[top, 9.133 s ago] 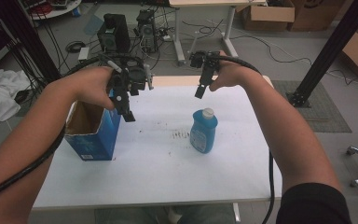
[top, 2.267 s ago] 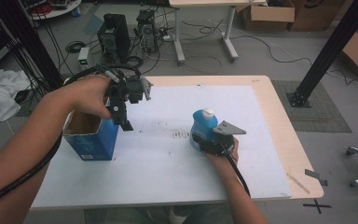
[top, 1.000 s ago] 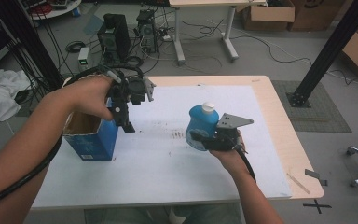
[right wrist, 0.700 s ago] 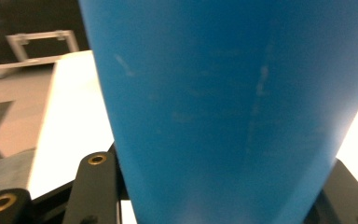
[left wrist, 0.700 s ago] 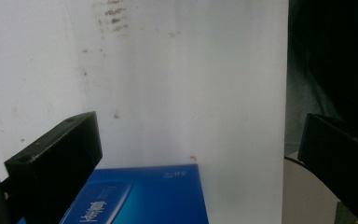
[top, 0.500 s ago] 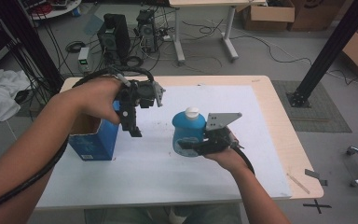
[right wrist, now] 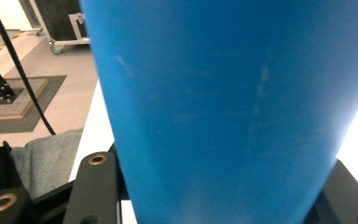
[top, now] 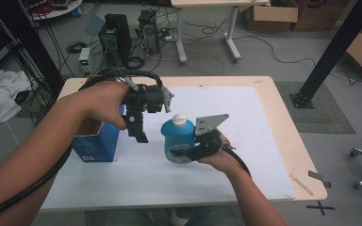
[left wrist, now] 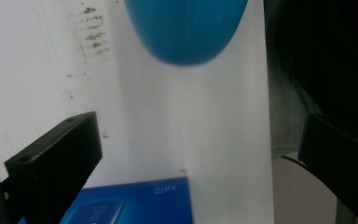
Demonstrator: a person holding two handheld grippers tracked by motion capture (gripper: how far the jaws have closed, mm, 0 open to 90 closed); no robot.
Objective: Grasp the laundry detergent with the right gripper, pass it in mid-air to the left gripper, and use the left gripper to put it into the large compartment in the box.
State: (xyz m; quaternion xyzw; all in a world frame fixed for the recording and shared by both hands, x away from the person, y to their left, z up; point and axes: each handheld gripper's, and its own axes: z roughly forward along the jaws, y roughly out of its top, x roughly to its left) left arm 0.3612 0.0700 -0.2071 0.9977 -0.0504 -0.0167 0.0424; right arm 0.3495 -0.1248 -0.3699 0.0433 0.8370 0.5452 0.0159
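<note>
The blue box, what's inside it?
The blue box is open on top, showing brown inner walls. The person's left hand and left gripper cover part of the opening, so any contents stay hidden.

Even, soft indoor light; gripper views blurred close up, perhaps slightly overexposed.

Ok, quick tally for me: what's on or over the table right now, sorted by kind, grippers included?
Blue bottles: 1, the blue bottle with a white cap, held in the right gripper
Blue boxes: 1, the open blue box at the table's left
Grippers: 2, the left gripper with jaws open, plus the right one
Total: 4
</note>
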